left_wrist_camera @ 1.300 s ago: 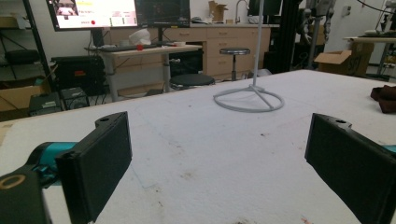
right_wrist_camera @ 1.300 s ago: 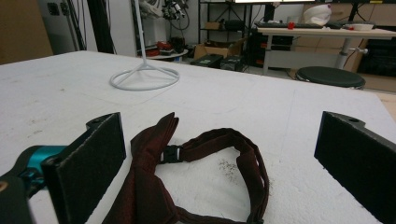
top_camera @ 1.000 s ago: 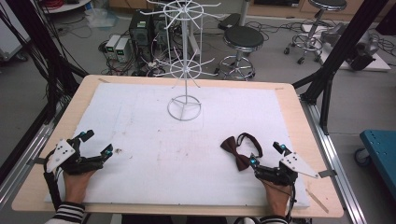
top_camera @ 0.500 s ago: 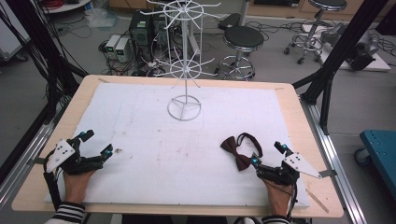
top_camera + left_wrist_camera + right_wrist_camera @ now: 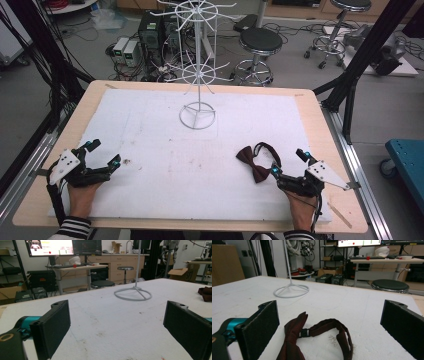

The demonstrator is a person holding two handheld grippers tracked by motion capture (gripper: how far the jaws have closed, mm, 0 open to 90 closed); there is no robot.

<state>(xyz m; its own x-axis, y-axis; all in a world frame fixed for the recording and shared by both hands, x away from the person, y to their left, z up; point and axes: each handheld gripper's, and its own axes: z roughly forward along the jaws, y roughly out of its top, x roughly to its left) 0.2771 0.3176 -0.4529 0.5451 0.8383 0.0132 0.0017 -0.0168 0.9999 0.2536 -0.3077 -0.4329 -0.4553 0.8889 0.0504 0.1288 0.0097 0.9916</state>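
The counter [image 5: 320,120] is a wooden top almost wholly covered by a white mat [image 5: 165,150] marked with small dark specks. A white wire rack [image 5: 198,75] stands on a ring base near the middle of the far edge, its thin pole carrying two tiers of radiating hooks. Near the front right corner a dark red bow tie [image 5: 254,162] lies flat on the mat, its strap curled in a loop beside the bow. The right tool [image 5: 290,162] rests at the front right corner with the person's hand behind it; its jaws stand wide apart and hold nothing, and in the right gripper view the bow tie [image 5: 312,340] lies on the mat between and just ahead of them. The left tool [image 5: 104,154] rests near the front left corner, its jaws likewise spread wide and empty, pointing across bare mat toward the rack's base [image 5: 133,293].
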